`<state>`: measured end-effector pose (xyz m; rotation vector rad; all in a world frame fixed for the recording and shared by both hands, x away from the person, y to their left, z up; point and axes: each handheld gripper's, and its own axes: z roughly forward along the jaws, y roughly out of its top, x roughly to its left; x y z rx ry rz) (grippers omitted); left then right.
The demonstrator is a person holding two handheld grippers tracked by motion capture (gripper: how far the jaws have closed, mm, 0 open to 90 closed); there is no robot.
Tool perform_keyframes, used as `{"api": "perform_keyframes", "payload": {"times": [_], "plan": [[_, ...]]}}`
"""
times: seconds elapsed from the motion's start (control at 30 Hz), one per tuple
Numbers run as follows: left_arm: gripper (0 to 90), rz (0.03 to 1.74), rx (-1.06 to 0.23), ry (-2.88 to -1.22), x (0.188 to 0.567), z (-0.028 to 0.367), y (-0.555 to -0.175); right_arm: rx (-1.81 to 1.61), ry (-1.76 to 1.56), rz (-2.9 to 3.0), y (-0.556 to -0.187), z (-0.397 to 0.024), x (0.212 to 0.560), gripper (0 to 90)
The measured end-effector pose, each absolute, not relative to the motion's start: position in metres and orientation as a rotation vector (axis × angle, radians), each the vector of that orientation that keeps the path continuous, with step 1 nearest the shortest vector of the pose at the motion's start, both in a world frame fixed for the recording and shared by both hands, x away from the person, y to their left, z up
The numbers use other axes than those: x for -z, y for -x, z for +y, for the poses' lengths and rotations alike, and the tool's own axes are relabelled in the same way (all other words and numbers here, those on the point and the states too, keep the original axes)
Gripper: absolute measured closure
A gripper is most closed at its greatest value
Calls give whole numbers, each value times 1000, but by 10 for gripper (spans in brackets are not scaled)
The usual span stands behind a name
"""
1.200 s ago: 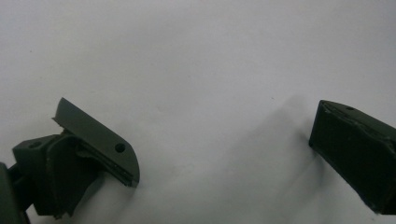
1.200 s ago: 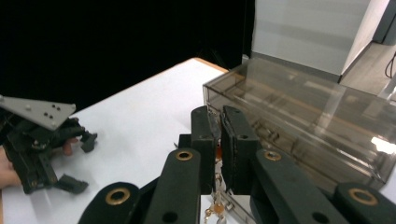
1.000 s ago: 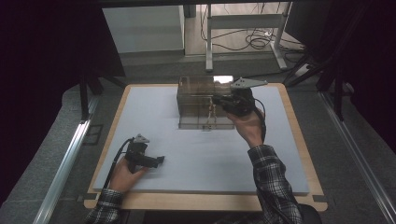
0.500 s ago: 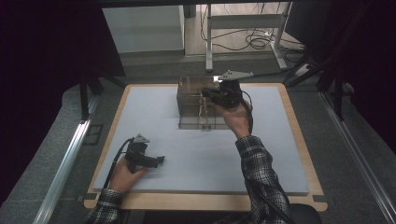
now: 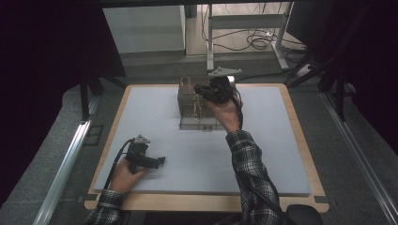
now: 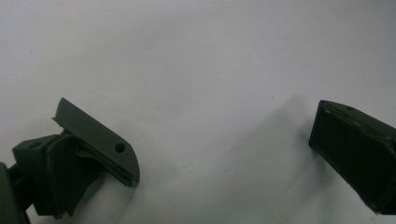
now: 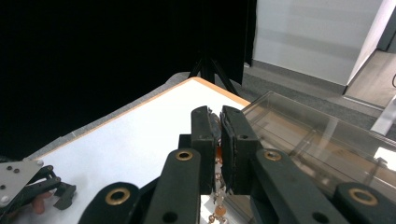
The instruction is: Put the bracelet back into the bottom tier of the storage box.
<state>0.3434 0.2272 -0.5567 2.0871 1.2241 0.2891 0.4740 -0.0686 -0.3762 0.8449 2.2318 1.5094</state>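
A clear plastic box (image 5: 187, 118) stands at the back middle of the white mat (image 5: 263, 154). My right gripper (image 5: 200, 88) hovers over the box, pointing left, shut on a thin beaded string (image 5: 197, 107) that hangs down into the box. In the right gripper view the right gripper (image 7: 218, 140) pinches the beaded string (image 7: 218, 211), whose orange-brown beads dangle below the jaws beside the clear box (image 7: 308, 140). My left gripper (image 5: 162, 160) rests on the mat at the front left. Its jaws stand wide apart in the left gripper view, and the left gripper (image 6: 224, 154) holds nothing.
The mat lies on a wooden board (image 5: 305, 140) with its edge showing all round. Metal table legs (image 5: 210, 42) and cables (image 5: 260, 42) lie on the floor beyond the board. A dark curtain hangs at the left.
My right gripper has moved left with the beaded string, from the box's right side to above its middle. The left hand has kept still.
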Motion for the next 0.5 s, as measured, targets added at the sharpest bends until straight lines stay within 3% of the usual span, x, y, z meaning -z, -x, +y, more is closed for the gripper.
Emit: {"api": "perform_keyframes", "payload": {"times": [0.5], "plan": [[0, 1223, -287, -2094, 556, 228, -343, -1456, -863, 2293, -490, -43, 410, 829]]}}
